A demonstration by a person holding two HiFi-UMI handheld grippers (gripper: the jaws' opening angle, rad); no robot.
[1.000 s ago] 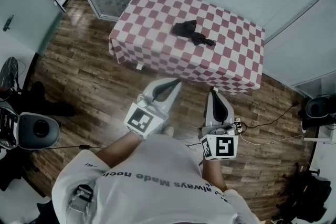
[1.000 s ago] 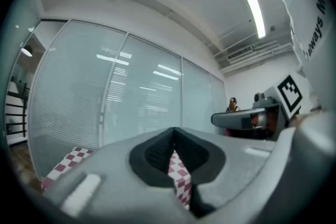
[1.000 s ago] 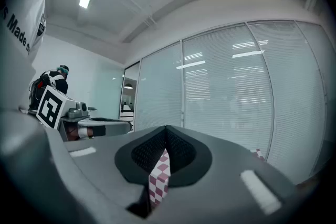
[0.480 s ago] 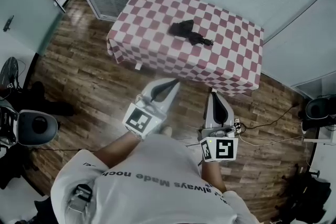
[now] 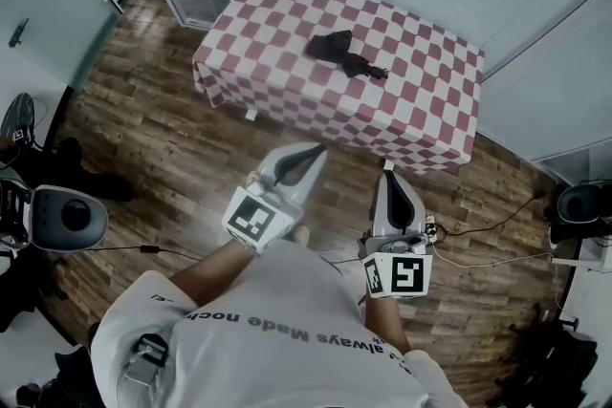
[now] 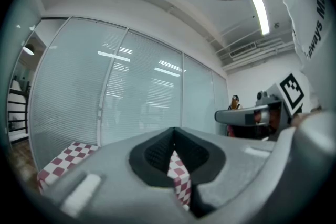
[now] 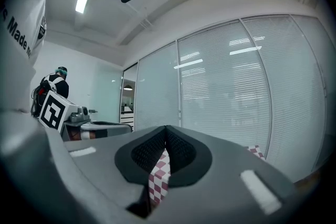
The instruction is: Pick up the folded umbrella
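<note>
One folded umbrella (image 5: 335,48) sits well inside table (image 5: 268,43) edges.

Holds left gripper (image 5: 314,151) and right gripper (image 5: 386,171) side by side, both level, well short of the checked table (image 5: 421,100). Angles the left one toward the table's middle, with left forearm (image 5: 204,272) bent out from the torso; points the right one straight at its near edge. Has both pairs of jaws closed tip to tip, nothing between.

Ahead of the jaws, the surface (image 5: 287,83) is checked red and white, and the folded umbrella (image 5: 335,48) on it is black. Beneath the jaws, the floor (image 5: 153,148) is brown wood-grain planks.
</note>
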